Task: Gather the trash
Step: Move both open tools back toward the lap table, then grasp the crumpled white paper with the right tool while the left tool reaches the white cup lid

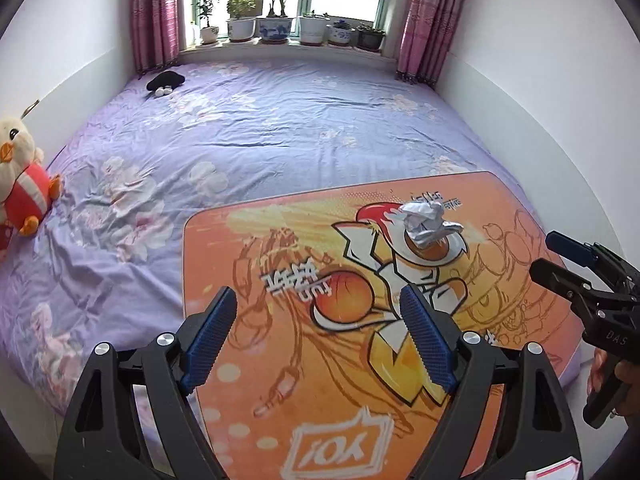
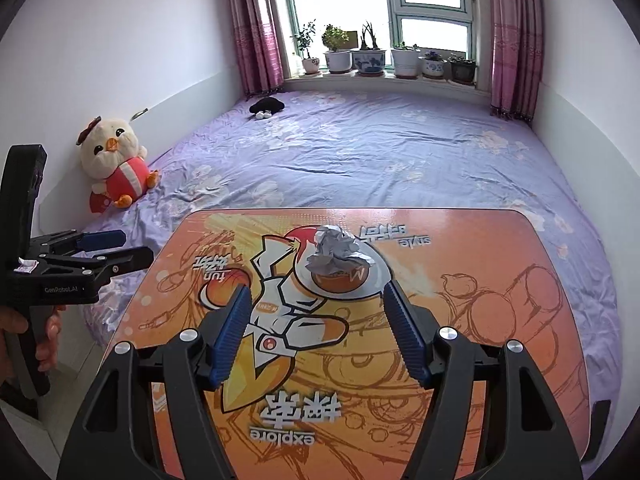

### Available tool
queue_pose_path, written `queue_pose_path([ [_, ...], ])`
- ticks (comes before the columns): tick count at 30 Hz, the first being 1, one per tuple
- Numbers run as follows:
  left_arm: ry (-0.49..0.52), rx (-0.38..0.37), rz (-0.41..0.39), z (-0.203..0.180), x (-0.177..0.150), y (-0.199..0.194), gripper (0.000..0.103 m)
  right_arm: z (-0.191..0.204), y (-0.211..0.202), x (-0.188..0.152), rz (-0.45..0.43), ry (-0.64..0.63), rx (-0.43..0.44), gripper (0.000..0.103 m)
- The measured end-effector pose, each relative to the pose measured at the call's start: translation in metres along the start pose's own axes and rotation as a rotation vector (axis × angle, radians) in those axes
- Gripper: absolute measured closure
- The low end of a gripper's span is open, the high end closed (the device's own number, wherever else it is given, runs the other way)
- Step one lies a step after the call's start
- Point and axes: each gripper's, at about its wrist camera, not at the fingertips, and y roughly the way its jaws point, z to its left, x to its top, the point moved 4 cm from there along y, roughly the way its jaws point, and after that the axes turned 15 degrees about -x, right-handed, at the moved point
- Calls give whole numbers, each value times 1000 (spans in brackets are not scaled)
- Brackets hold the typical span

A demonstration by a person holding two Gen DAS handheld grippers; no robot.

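Note:
A crumpled ball of white-grey paper (image 1: 424, 222) (image 2: 336, 254) lies on the far half of a low orange cartoon-printed table (image 1: 280, 360) (image 2: 480, 320) that stands on the bed. My left gripper (image 1: 317, 294) hovers over the table's near left part, open and empty, with the ball ahead to its right. My right gripper (image 2: 317, 289) is open too, nothing between its blue pads, and the ball sits just beyond its fingertips. Each gripper also shows in the other's view: the right one (image 1: 546, 254) at the table's right edge, the left one (image 2: 136, 245) off its left edge.
The table rests on a bed with a purple flowered sheet (image 1: 280, 128). A plush chick (image 2: 116, 160) leans on the left wall. A small black item (image 2: 267, 106) lies near the windowsill, which carries several potted plants (image 2: 368, 60). White walls close in on both sides.

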Motion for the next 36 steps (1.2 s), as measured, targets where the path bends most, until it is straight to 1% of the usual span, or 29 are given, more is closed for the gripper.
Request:
queue_pose_path([
  [3, 89, -33, 7, 16, 34, 20, 20, 3, 18, 7, 22, 36, -27, 34],
  [8, 167, -85, 6, 42, 86, 57, 20, 13, 47, 14, 56, 31, -41, 34],
  [11, 218, -84, 16, 54, 112, 81, 20, 17, 65, 16, 89, 14, -43, 34],
  [16, 318, -76, 56, 72, 145, 118, 20, 15, 84, 18, 120, 3, -45, 34],
  [21, 391, -91, 123, 89, 165, 170, 20, 9, 105, 18, 166, -16, -48, 34],
  [25, 419, -124, 187, 104, 176, 218, 20, 6, 118, 18, 195, -51, -47, 34],
  [28, 511, -153, 226, 106, 176, 257, 20, 6, 124, 19, 203, -69, -26, 34],
  [31, 643, -209, 231, 98, 162, 295, 19, 7, 128, 19, 213, -99, -20, 34],
  [32, 669, -233, 248, 96, 155, 309, 19, 7, 130, 17, 223, -104, -14, 34],
  [33, 691, -270, 276, 94, 147, 321, 19, 6, 130, 16, 227, -103, -5, 34],
  [36, 767, -345, 359, 85, 116, 352, 21, 5, 131, 11, 237, -102, 17, 34],
])
